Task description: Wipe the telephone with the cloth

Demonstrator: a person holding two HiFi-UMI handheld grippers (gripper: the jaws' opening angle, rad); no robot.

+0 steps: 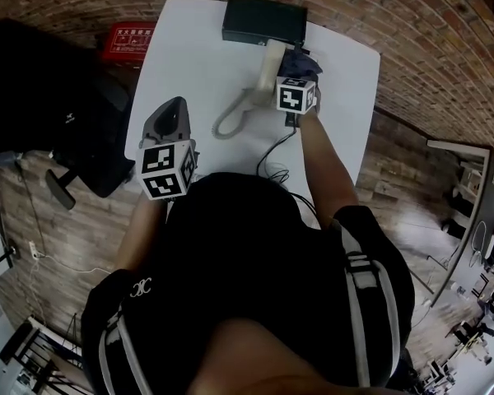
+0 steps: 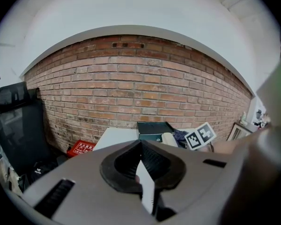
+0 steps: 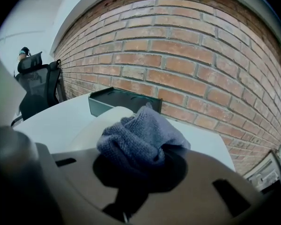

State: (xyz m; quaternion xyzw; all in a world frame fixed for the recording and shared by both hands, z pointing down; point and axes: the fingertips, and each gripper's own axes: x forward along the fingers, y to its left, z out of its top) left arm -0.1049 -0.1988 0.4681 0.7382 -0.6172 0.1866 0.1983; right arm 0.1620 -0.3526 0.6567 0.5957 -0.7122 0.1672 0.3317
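Note:
The dark telephone base [image 1: 263, 19] stands at the far edge of the white table [image 1: 189, 56]. Its cream handset [image 1: 270, 66] lies off the base in front of it, and a coiled cord [image 1: 230, 118] loops toward me. My right gripper [image 1: 299, 76] is shut on a bunched blue-grey cloth [image 1: 300, 58], which rests against the handset's right side. In the right gripper view the cloth [image 3: 140, 139] bulges out of the jaws over the handset [image 3: 100, 123], with the base [image 3: 122, 102] behind. My left gripper [image 1: 171, 109] hovers near the table's left edge, shut and holding nothing.
A black office chair [image 1: 66, 113] stands left of the table, and a red box [image 1: 128, 41] lies on the floor beyond it. A thin black cable [image 1: 276, 159] runs across the table toward me. A brick wall [image 2: 145, 78] rises behind the table.

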